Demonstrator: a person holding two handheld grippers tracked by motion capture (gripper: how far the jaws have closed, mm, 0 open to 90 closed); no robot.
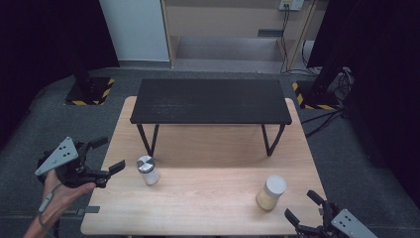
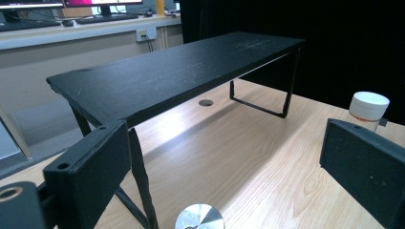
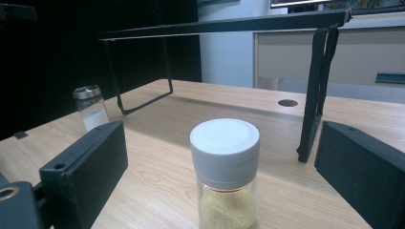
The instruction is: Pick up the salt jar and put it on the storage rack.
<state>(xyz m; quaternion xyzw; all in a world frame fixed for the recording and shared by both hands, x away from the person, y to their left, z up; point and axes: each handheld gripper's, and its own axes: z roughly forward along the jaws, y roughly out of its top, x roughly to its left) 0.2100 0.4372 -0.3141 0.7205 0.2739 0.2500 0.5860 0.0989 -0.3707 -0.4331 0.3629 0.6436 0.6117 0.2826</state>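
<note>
Small clear glass jar with a white screw lid (image 3: 224,179), part-filled with pale yellow-tan powder, stands upright near the front right of the light wooden table (image 1: 208,198), just ahead of my right gripper (image 1: 303,207), whose jaws stand spread with nothing between the pads; I judge it light, rigid, slick and breakable, best taken across the glass body below the lid. The small clear shaker with a shiny metal cap (image 1: 147,170), white grains inside, stands front left near my left gripper (image 1: 108,156), jaws likewise wide and empty. Behind both, the low black metal-legged shelf (image 1: 210,100) is bare.
</note>
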